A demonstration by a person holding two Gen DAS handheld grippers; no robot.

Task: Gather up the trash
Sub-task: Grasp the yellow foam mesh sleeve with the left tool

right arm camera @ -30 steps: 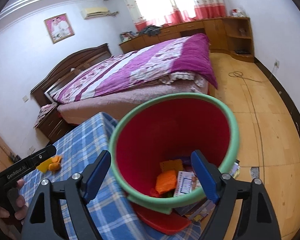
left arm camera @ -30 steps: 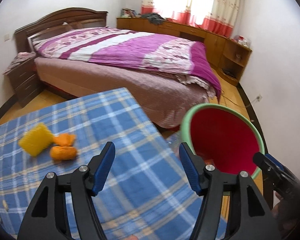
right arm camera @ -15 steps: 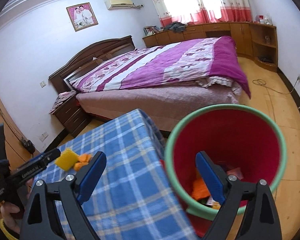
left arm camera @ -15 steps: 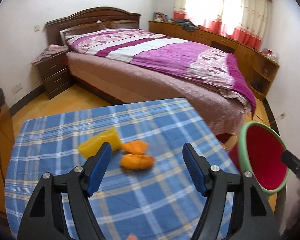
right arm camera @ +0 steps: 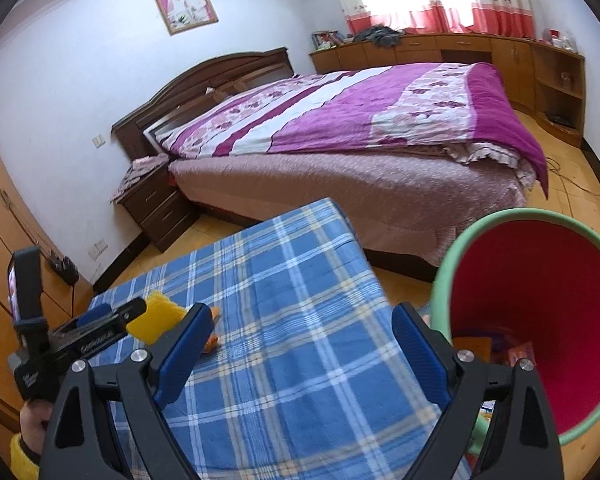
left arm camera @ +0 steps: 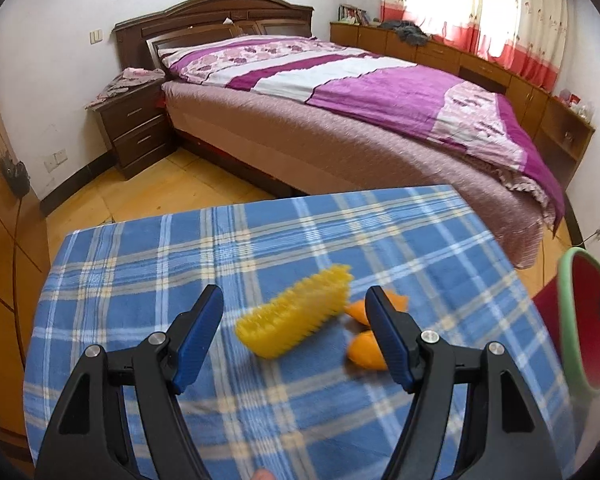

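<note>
Left wrist view: the left hand-held gripper [left arm camera: 296,320] hangs wide open and empty over a yellow ridged piece [left arm camera: 296,318] on the blue plaid surface [left arm camera: 260,248].

Two orange scraps [left arm camera: 366,354] lie just right of the yellow piece, partly behind the right blue finger [left arm camera: 388,338]. In the right wrist view the right hand-held gripper [right arm camera: 302,342] is also spread wide, gripping nothing, above the surface near its edge; the red bin [right arm camera: 540,320] with a green rim stands beside the surface, trash at its bottom. A bed [right arm camera: 360,140] lies beyond.
</note>
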